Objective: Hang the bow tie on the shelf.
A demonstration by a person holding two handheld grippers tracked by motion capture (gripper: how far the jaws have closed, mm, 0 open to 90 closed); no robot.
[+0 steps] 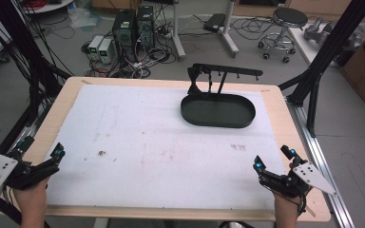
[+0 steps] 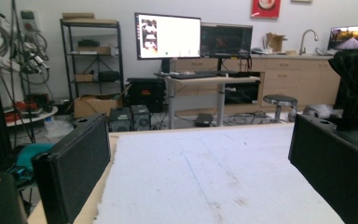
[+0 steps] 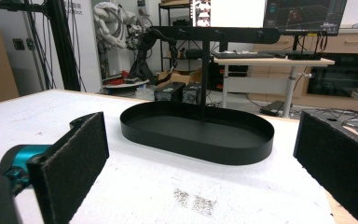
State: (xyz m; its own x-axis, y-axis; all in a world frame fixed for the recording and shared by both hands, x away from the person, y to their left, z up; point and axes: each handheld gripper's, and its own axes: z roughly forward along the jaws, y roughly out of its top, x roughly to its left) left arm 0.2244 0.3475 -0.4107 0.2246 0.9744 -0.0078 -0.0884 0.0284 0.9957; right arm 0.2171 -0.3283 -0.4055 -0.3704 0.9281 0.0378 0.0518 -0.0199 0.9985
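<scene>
- White foam matting [image 1: 147,142] covers my wooden table.
- At eight o'clock, my left gripper [image 1: 42,153] rests wide open, empty.
- At one o'clock stands the black oval metal tray with its hanging rail [image 1: 217,111], untouched.
- At four o'clock, my right gripper [image 1: 273,158] gapes too; I'd judge reaching trayward comes next.
</scene>
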